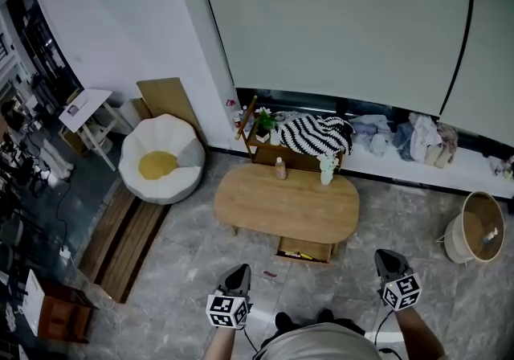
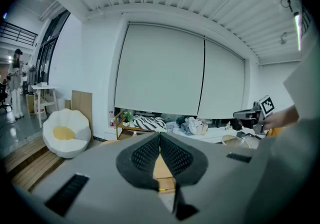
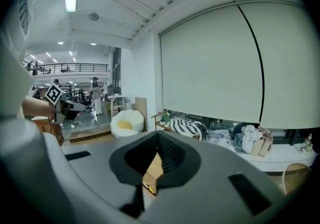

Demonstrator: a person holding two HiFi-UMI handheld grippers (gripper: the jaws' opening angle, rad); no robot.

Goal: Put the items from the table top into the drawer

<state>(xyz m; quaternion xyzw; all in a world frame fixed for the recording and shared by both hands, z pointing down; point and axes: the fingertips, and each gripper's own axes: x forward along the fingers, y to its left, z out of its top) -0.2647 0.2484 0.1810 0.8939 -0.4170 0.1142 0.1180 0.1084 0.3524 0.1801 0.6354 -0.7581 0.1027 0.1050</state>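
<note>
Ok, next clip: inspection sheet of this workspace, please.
Surface: oval wooden table, mostly bare.
Job's things: brown bottle and white container upright at its far edge; drawer open below the near edge, small items inside.
Clutter: clothes pile on the window ledge.
Grippers: left gripper and right gripper shut, empty, short of the table.
Cables: thin lead under the right gripper.
Surroundings: white cushion seat, low shelf with striped blanket, wicker basket.
</note>
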